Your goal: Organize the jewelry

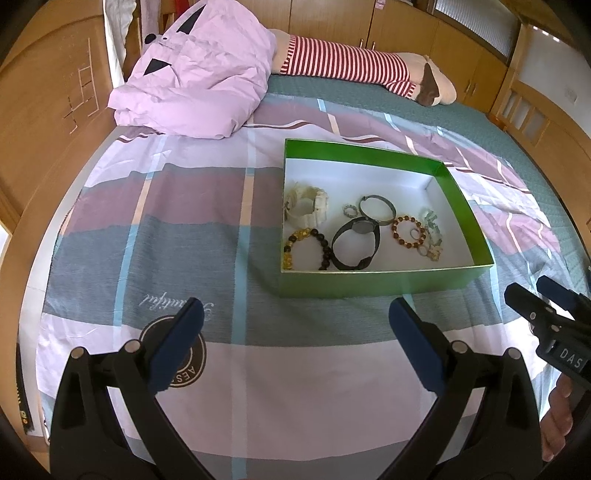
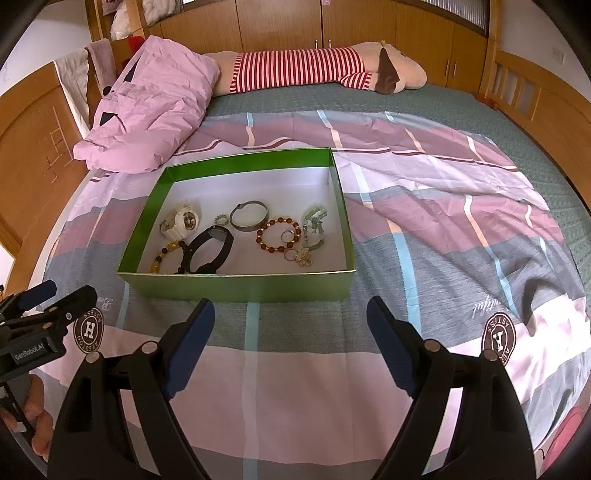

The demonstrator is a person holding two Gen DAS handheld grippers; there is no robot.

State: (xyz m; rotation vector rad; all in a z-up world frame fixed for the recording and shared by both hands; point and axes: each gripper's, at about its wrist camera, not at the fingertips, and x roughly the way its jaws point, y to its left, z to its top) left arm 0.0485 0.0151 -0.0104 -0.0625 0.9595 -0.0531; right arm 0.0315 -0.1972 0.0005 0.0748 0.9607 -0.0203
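Observation:
A green box (image 1: 373, 283) (image 2: 236, 285) with a white floor sits on the bed and holds the jewelry: a white watch (image 1: 304, 205) (image 2: 181, 221), a black watch (image 1: 354, 240) (image 2: 207, 251), a metal bangle (image 1: 377, 210) (image 2: 248, 216), an amber bead bracelet (image 1: 408, 232) (image 2: 279, 236), a dark and yellow bead bracelet (image 1: 306, 248) (image 2: 166, 255), small rings and green pieces (image 2: 314, 225). My left gripper (image 1: 295, 321) is open and empty, short of the box's near wall. My right gripper (image 2: 290, 321) is open and empty, also short of the box.
The bed has a plaid sheet (image 1: 221, 229). A folded pink duvet (image 1: 199, 74) lies at the back left and a striped plush toy (image 1: 351, 62) along the far edge. Wooden cupboards (image 2: 332, 22) and bed rails surround the bed.

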